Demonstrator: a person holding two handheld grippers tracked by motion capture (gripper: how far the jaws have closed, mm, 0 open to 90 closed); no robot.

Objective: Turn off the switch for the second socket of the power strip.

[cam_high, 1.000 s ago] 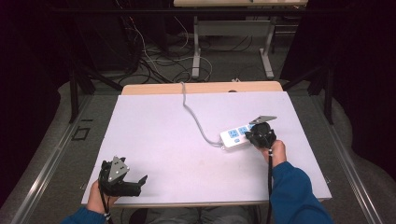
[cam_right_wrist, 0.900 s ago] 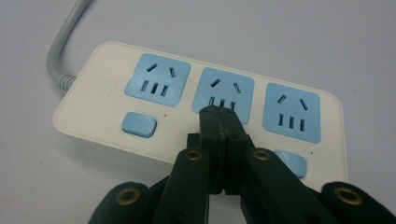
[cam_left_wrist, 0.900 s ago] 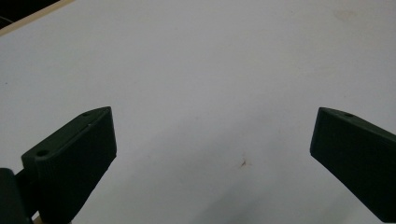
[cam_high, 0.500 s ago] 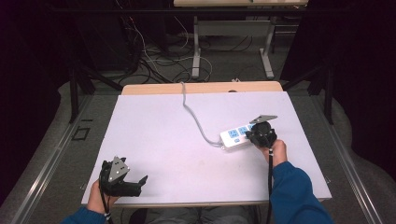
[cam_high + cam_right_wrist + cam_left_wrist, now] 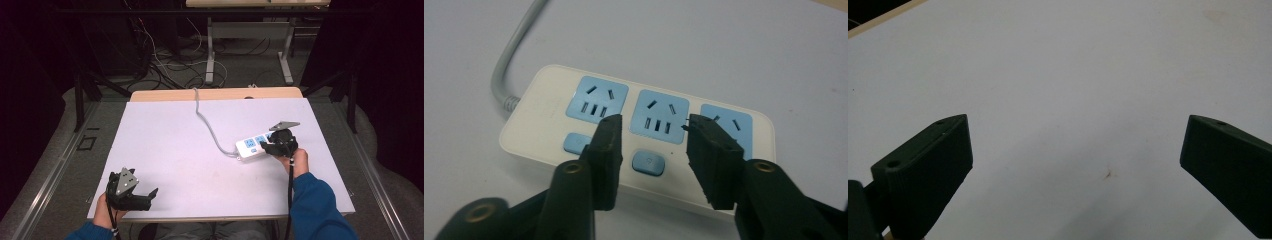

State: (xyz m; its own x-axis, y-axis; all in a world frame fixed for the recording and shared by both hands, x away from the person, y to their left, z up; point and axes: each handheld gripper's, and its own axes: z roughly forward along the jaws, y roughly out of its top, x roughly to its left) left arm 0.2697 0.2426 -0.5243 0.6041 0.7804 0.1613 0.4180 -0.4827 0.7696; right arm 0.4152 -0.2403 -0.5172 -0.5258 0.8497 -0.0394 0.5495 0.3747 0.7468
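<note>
White and smooth, the bench point(image 5: 190, 160) carries a cream power strip point(image 5: 254, 146) toward its right side, lying flat and slanted, with 3 pale blue sockets and small blue switches below them. Its grey cord point(image 5: 210, 125) curves away across the bench to the far edge. The right claw point(image 5: 651, 132), held in a hand with a blue sleeve point(image 5: 315, 205), hangs just over the strip's middle socket; its jaws have just been opening and now stand parted on either side of that socket and its switch, pressing on nothing. The left claw point(image 5: 142, 196) rests near the bench's front left corner, well apart from the strip. In the left gripper view its 2 black jaws stand wide apart, released, over bare white surface with a small brown mark point(image 5: 1108, 174).
</note>
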